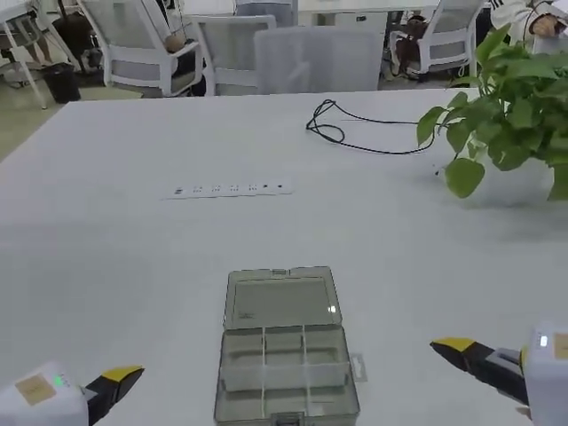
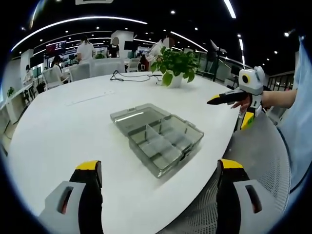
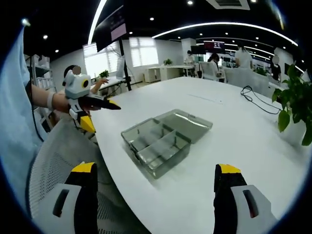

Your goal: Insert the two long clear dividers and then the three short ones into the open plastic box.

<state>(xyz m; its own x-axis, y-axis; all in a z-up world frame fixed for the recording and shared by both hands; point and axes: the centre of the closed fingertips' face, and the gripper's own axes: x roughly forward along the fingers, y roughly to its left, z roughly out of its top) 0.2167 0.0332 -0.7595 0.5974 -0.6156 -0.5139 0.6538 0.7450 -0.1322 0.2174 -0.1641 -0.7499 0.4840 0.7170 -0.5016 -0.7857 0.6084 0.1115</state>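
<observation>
I hold both pairs of jaws wide apart with nothing between them. The left gripper [image 2: 159,166] and the right gripper [image 3: 155,168] flank the open box [image 1: 286,410], which sits on the table [image 1: 133,266] ahead of both.

In the left gripper view the box lies just beyond the gap between the jaws, turned so that one corner points back at me. The right gripper view shows much the same from the other side. Its lid [image 1: 280,302] is folded flat on the far side, so the open tray is the half nearer the jaws.

In the head view the tray's long side runs across, from one gripper toward the other. The right jaws look slightly nearer, though the margin is small.

Clear dividers [image 2: 163,139] seem to stand inside the tray already, forming a grid, but the plastic is so transparent that I cannot count them or tell whether all are pressed home. I judge the next move to be straight forward and down into the tray, from either side.
</observation>
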